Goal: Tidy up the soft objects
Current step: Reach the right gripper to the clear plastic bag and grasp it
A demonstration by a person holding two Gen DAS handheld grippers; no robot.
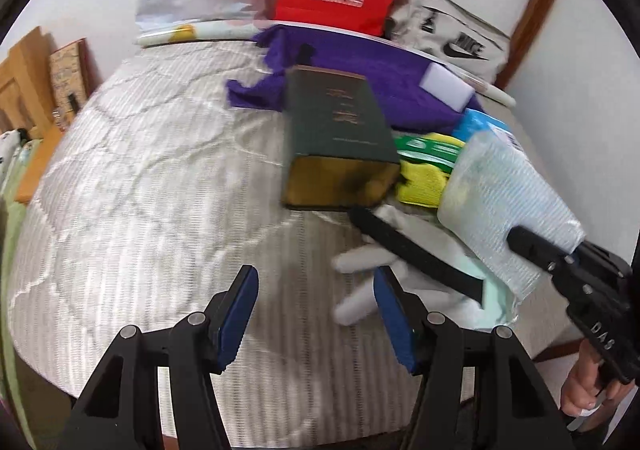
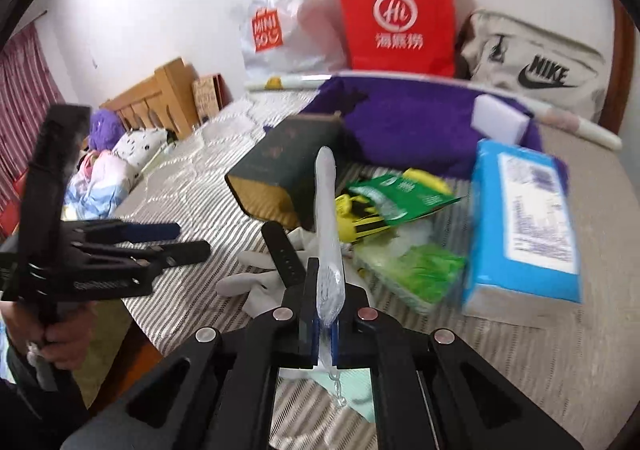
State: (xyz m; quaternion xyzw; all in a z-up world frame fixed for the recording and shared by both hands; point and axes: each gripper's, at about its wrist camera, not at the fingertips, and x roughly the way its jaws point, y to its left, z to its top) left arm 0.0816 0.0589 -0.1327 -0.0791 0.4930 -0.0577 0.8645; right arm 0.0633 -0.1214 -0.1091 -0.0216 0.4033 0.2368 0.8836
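My right gripper (image 2: 328,290) is shut on a flat clear packet of white textured cloth (image 2: 328,210), seen edge-on and lifted above the bed. In the left wrist view the same packet (image 1: 508,202) hangs at the right, with the right gripper (image 1: 520,240) on its lower edge. My left gripper (image 1: 316,278) stands open above the striped quilt (image 1: 160,210), nothing between its fingers. A white glove (image 1: 360,262) lies just right of it, crossed by a black strap (image 1: 416,254). A pale mint cloth (image 1: 496,302) lies under the packet.
A dark green book (image 2: 288,170) lies mid-bed, with yellow cloths in a green pack (image 2: 392,198), a green tissue pack (image 2: 420,270) and a blue tissue pack (image 2: 524,222) beside it. A purple towel (image 2: 408,122) bears a white sponge (image 2: 500,118). Red (image 2: 396,18), white (image 2: 280,22) and Nike (image 2: 536,62) bags line the wall.
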